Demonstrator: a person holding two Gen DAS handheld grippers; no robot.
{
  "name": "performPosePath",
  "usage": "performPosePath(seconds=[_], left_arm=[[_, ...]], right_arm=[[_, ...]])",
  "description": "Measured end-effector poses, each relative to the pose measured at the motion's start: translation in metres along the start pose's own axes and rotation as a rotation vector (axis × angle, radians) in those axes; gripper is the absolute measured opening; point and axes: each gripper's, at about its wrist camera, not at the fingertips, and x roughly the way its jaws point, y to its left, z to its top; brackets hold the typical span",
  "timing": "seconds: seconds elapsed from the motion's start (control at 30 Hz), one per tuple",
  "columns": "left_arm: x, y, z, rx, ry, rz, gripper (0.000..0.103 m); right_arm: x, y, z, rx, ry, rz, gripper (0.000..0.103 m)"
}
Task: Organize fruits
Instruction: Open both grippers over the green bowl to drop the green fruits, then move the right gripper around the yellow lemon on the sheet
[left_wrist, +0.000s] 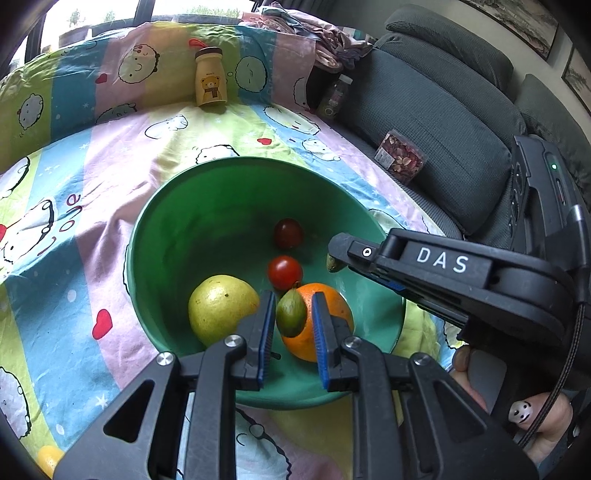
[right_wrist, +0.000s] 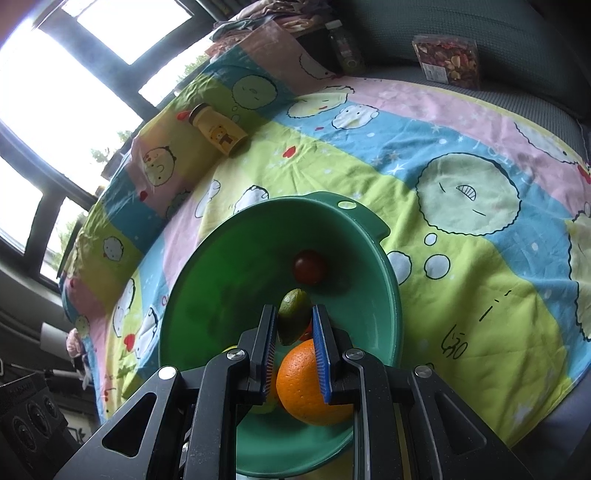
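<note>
**Two small green fruits poised over a filling bowl**

While both grippers hang over the green bowl (left_wrist: 155, 236), each holds a small green fruit: the left gripper (left_wrist: 293, 314) pinches one (left_wrist: 291, 313), the right gripper (right_wrist: 294, 325) another (right_wrist: 293, 315), jaws narrow on both. Already inside lie a pear (left_wrist: 221, 308), an orange (left_wrist: 328, 317) and two cherry tomatoes (left_wrist: 285, 272). By my reckoning only these two drops remain, though a yellow piece (left_wrist: 50, 458) sits at the frame's edge.

Green bowl (left_wrist: 155, 236), orange fruit (left_wrist: 332, 314)

Left hand-held gripper (left_wrist: 293, 317) and right hand-held gripper (right_wrist: 294, 325) angled downward, each gripping something small.
</note>
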Motion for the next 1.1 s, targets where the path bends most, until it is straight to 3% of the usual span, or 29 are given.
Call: performPosePath(seconds=[0.27, 0.33, 0.4, 0.5, 0.67, 0.87, 1.1], left_arm=[[-0.037, 0.011, -0.005, -0.046, -0.061, 0.018, 0.052], [-0.052, 0.016, -0.010, -0.061, -0.089, 0.035, 0.057], [-0.069, 0.024, -0.016, -0.080, -0.114, 0.061, 0.067], [-0.096, 0.039, -0.030, -0.122, -0.154, 0.107, 0.076], [-0.136, 0.075, -0.057, -0.242, -0.203, 0.202, 0.081], [-0.163, 0.120, -0.099, -0.414, -0.206, 0.318, 0.082], [-0.173, 0.144, -0.134, -0.517, -0.191, 0.339, 0.082]], right_arm=[[-0.010, 0.013, -0.004, -0.041, -0.011, 0.015, 0.023], [-0.014, 0.021, -0.007, -0.067, -0.019, 0.015, 0.028], [-0.019, 0.030, -0.011, -0.094, -0.030, 0.023, 0.041], [-0.025, 0.045, -0.018, -0.143, -0.034, 0.053, 0.052], [-0.028, 0.076, -0.035, -0.245, -0.016, 0.105, 0.063], [-0.024, 0.109, -0.061, -0.372, 0.050, 0.137, 0.065], [-0.008, 0.128, -0.096, -0.448, 0.166, 0.199, 0.070]])
